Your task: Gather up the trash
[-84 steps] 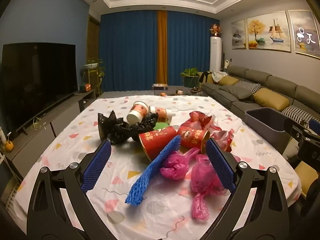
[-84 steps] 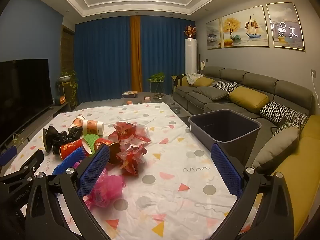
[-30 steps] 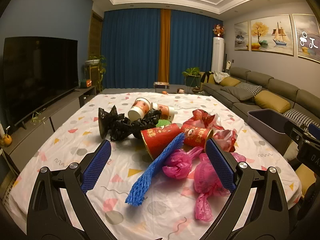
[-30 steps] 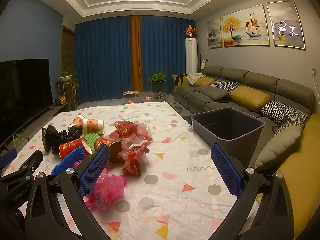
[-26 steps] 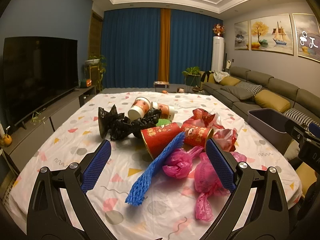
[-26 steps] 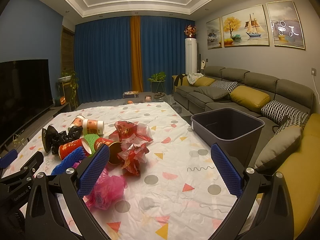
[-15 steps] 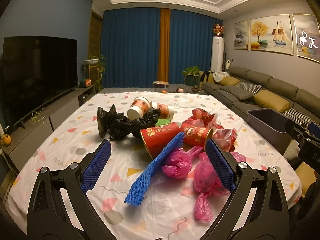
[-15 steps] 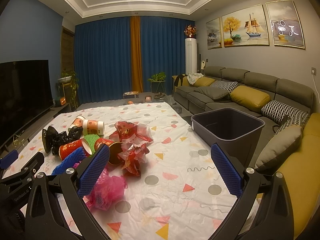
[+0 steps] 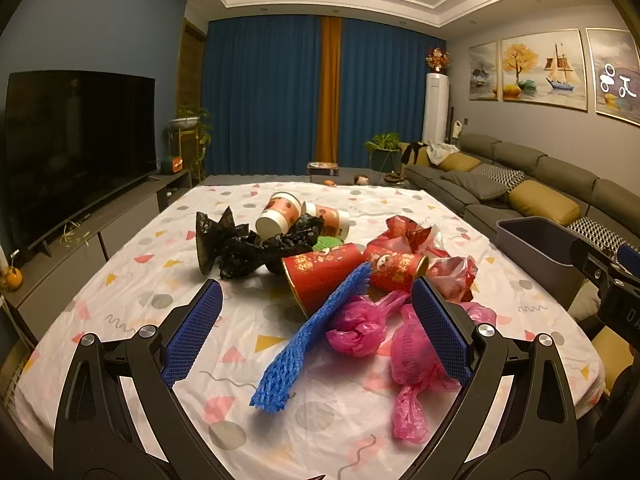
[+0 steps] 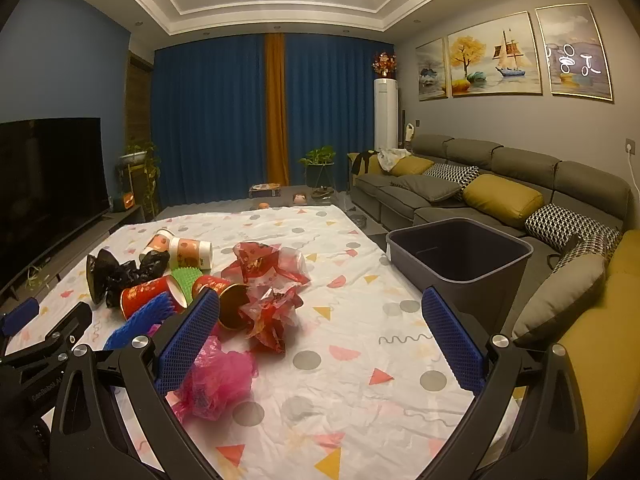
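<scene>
Nothing is looking collected yet: the bin (image 10: 460, 256) is sitting empty beside the table (image 10: 360, 360), while the trash (image 9: 344, 272) is lying heaped mid-table. The left gripper (image 9: 316, 332) and right gripper (image 10: 316, 344) are both hovering spread wide, grasping nothing, so every piece is waiting.

A home living room: sofa (image 10: 500, 184), television (image 9: 76, 152), curtains (image 10: 248, 120), framed paintings (image 10: 494, 62).
</scene>
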